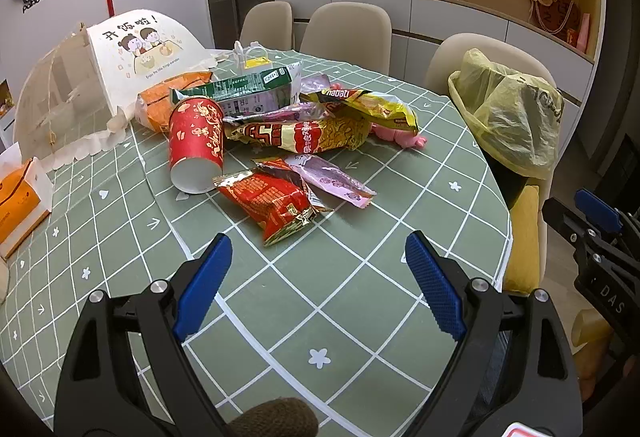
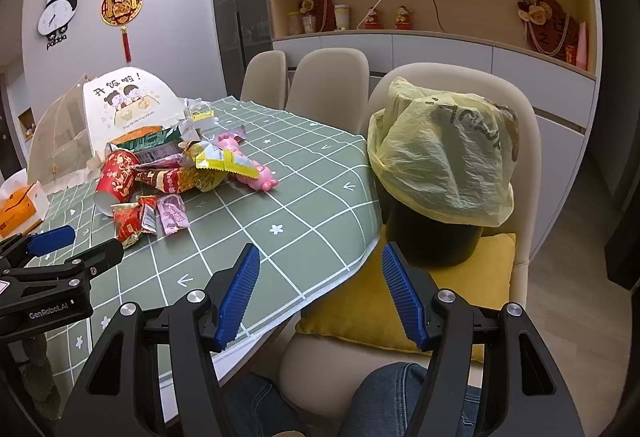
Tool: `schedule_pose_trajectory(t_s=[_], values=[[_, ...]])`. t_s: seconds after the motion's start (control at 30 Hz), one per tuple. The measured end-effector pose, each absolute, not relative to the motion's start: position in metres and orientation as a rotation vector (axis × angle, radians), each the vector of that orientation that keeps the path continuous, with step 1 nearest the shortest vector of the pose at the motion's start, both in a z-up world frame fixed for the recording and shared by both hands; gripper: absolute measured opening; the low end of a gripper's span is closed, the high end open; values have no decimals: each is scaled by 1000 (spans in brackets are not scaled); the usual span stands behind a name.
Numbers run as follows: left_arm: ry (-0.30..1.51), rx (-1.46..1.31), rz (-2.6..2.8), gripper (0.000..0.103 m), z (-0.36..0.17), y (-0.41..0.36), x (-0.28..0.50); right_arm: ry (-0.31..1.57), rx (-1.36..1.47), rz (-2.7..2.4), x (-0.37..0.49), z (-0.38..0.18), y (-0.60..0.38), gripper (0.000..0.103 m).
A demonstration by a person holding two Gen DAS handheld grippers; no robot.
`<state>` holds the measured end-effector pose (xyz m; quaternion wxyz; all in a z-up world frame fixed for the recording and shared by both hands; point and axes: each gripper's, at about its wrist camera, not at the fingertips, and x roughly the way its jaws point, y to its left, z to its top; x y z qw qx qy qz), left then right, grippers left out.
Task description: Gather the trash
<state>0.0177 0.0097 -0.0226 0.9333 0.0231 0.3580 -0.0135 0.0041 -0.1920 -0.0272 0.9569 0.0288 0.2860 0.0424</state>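
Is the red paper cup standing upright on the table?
No, the red paper cup lies tipped on its side, its white base facing the camera, beside the red snack wrapper.

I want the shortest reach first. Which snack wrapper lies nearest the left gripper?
The red foil wrapper at the pile's near edge. The pink-purple wrapper beside it and the yellow wrappers lie farther back.

Even indoor light; sharp; fisheye-bent edges

Bin (image 2: pixel 434 241) mouth hidden — yellow bag (image 2: pixel 440 157) covers it.
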Motion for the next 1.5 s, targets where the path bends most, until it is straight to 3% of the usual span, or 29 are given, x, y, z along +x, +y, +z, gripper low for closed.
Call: schedule_pose_trajectory(t_s=[1.5], values=[[728, 48, -39, 84, -21, 8, 18, 575, 37, 62, 11, -25, -201, 60]])
